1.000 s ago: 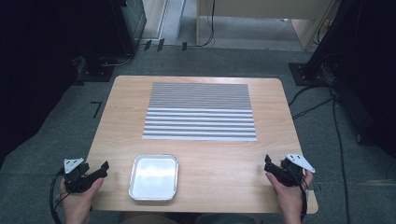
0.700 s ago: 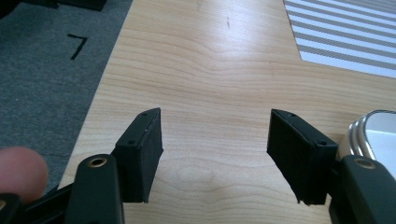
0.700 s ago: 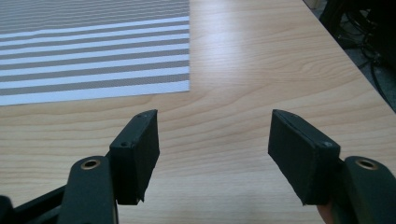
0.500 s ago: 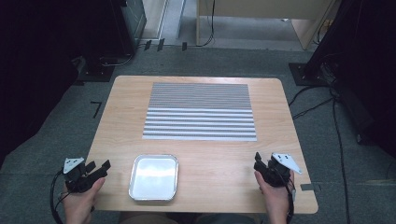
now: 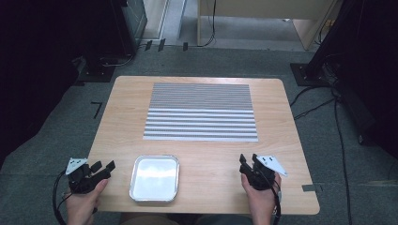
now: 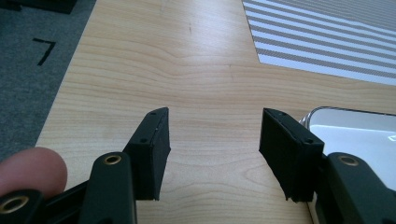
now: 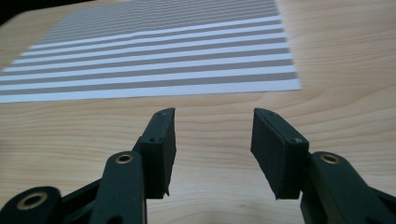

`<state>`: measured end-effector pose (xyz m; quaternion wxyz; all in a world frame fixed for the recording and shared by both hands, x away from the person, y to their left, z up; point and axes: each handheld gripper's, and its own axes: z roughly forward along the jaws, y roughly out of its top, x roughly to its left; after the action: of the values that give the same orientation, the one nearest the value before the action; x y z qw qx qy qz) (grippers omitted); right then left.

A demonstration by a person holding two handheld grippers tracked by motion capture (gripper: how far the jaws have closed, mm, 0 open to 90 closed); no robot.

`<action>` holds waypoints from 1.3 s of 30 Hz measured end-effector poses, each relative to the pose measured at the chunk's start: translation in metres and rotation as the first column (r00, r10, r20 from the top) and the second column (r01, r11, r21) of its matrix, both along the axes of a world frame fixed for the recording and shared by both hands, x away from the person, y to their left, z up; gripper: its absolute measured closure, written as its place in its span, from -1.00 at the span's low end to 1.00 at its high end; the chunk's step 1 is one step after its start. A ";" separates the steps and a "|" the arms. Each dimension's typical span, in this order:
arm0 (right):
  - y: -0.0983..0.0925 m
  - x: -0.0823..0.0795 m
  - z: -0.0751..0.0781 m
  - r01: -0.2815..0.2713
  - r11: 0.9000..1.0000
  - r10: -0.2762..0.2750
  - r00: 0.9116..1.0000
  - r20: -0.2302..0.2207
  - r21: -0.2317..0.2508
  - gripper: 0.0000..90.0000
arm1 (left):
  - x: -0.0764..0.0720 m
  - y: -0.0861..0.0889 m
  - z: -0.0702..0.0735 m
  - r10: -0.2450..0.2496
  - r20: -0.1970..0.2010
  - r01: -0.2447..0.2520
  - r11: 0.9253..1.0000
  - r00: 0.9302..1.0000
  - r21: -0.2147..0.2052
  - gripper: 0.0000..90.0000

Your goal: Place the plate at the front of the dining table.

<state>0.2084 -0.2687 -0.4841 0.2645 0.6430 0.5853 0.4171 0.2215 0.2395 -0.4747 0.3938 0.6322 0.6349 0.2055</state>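
My left gripper [image 5: 104, 168] hovers at the table's front left corner, just left of a shiny, empty square metal tray [image 5: 155, 158]. Its jaws have just been closing and stand apart over bare wood, with nothing between them [image 6: 212, 135]; the tray's corner [image 6: 327, 114] lies beside its right jaw. My right gripper [image 5: 247, 160] is over the front right of the table, right of the tray. Its jaws have also just been closing and remain open and empty [image 7: 212, 135], pointing toward a grey-and-white striped sheet [image 7: 154, 51].
The striped sheet [image 5: 202, 112] lies flat across the far middle of the wooden table [image 5: 281, 140]. Grey carpet surrounds the table, with cables and dark equipment stands at the sides. A black mark [image 6: 44, 49] is on the floor to the left.
My right gripper has moved left along the front edge, toward the tray. Both grippers' jaws stand narrower than before. The left hand has stayed about where it was.
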 end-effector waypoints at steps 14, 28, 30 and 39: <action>0.046 -0.002 0.002 -0.106 0.989 0.107 0.994 -0.007 0.101 0.17 | 0.002 -0.005 0.001 -0.035 -0.009 0.035 0.999 0.999 -0.015 0.04; 0.094 -0.001 -0.005 -0.190 0.958 0.192 0.981 0.011 0.214 0.49 | 0.001 -0.013 -0.002 -0.062 -0.028 0.061 0.998 0.998 -0.023 0.35; 0.096 -0.001 -0.006 -0.194 0.952 0.196 0.980 0.017 0.236 0.53 | 0.001 -0.015 -0.002 -0.081 -0.031 0.080 0.996 0.996 -0.028 0.37; 0.120 -0.002 -0.010 -0.224 0.943 0.227 0.974 0.014 0.245 0.55 | -0.001 -0.028 -0.003 -0.136 -0.025 0.136 0.991 0.990 -0.017 0.44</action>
<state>0.2064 -0.1484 -0.4945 0.1296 0.6025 0.6008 0.5091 0.2209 0.2114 -0.4776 0.4032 0.6736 0.5970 0.1651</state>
